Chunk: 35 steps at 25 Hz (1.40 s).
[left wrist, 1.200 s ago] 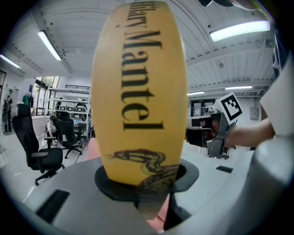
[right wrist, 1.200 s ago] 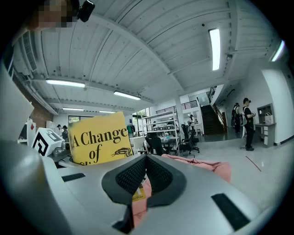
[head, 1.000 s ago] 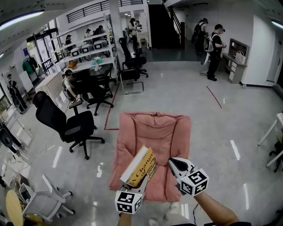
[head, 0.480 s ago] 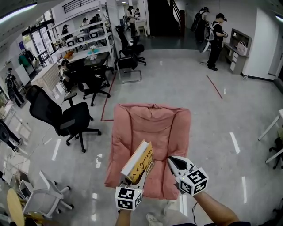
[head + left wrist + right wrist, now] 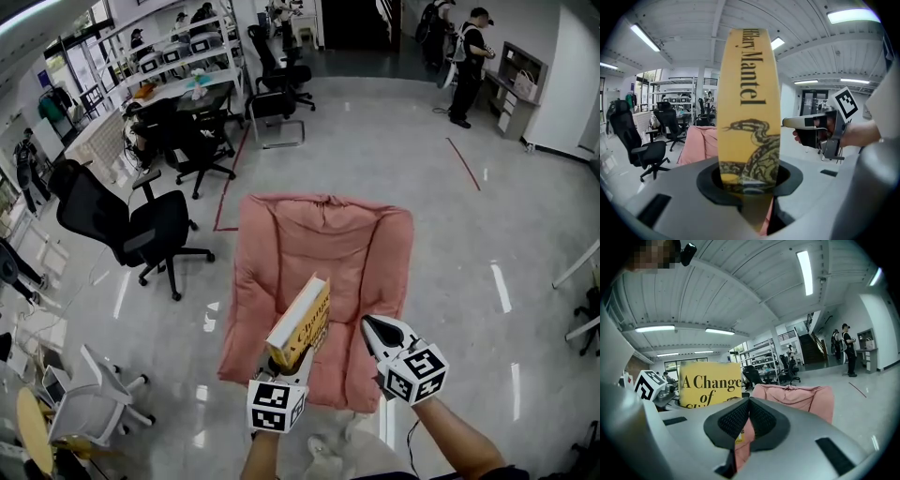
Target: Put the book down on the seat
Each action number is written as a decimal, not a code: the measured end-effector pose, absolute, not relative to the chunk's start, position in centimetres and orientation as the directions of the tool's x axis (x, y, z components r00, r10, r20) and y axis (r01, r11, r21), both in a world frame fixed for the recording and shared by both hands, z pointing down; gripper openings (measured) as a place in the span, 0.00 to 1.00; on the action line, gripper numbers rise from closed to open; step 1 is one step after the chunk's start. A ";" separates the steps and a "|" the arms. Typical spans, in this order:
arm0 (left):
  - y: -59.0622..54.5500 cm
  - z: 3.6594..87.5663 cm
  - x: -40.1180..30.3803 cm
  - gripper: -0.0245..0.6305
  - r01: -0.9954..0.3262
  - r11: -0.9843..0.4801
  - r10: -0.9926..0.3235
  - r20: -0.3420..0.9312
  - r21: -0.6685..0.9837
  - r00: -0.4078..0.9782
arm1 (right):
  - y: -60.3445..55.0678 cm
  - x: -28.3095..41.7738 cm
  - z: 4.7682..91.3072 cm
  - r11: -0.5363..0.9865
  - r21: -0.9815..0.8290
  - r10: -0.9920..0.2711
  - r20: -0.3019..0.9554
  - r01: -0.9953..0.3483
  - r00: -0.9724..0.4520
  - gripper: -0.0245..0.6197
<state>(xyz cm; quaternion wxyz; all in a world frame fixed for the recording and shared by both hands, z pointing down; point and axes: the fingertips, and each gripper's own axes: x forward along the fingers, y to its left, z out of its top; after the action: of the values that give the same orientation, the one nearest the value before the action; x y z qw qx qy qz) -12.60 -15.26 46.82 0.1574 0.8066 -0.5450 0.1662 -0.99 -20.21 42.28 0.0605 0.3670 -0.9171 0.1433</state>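
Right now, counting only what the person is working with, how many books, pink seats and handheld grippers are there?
book: 1
pink seat: 1
grippers: 2 (left gripper, right gripper)
total: 4

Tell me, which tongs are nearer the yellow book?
Left. The left tongs grip the book by its lower end; the right tongs hang just right of it, shut, empty, not touching.

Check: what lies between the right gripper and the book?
Nothing; in the head view only the pink seat shows beneath the gap between right gripper and book.
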 end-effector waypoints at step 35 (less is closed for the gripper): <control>-21.0 64.6 -9.6 0.26 -0.931 -0.358 -0.662 0.684 0.073 0.308 | -25.7 2.6 54.4 0.615 -0.302 -0.652 0.324 -0.728 -0.685 0.06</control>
<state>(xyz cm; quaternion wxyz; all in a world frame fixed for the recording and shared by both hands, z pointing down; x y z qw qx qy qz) -9.64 -20.98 64.55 0.2366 0.7733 -0.5148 0.2846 2.62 -25.69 54.35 0.0914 0.3860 -0.8940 0.2082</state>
